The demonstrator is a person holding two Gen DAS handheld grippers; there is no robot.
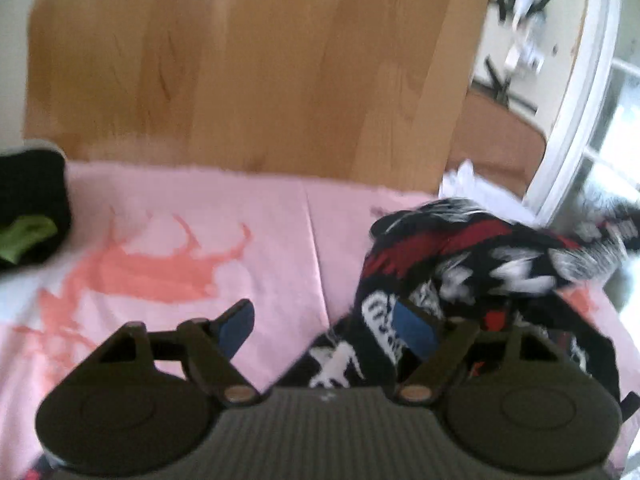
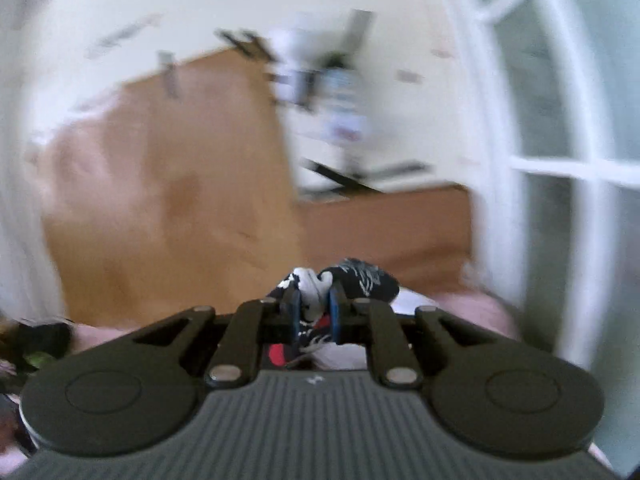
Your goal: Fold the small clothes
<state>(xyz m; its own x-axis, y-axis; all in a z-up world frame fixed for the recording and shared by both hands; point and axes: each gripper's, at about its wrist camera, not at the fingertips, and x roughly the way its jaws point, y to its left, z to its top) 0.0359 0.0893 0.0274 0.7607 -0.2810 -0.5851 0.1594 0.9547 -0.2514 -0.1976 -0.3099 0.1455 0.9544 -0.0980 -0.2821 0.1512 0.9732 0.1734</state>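
A small black, red and white patterned garment (image 1: 472, 264) is bunched and lifted at the right of a pink cloth (image 1: 224, 240) with a coral print. My left gripper (image 1: 326, 326) is open just above the pink cloth, its right finger against the garment's lower edge. My right gripper (image 2: 314, 310) is shut on a fold of the same garment (image 2: 360, 280) and holds it up. The right wrist view is heavily blurred.
A black and green garment (image 1: 28, 208) lies at the pink cloth's far left edge. A wooden board (image 1: 248, 64) stands behind the cloth. A white-framed glass door (image 1: 592, 92) is at the right, with white cloth (image 1: 476, 188) near it.
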